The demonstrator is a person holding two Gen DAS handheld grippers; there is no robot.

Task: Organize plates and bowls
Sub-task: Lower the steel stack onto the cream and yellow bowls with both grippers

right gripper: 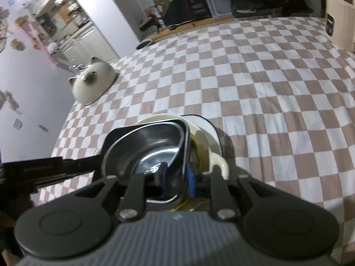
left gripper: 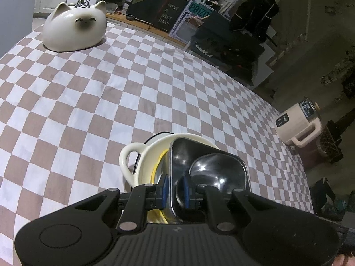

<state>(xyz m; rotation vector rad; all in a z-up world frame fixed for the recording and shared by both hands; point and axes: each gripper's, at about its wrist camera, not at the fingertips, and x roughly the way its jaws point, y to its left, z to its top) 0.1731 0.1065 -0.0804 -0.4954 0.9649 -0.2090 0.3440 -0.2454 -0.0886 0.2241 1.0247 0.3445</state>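
One "HAVE A NICE DAY!" sign [left gripper: 168, 14]

Left gripper [left gripper: 175, 190]: tilted downward; blue pads [left gripper: 165, 187] pinched on rim of black dish [left gripper: 208, 166], one pad each side.
Right gripper [right gripper: 177, 180]: tilted downward; jaws straddle same dish's rim w/ narrow gap; pad contact unclear.
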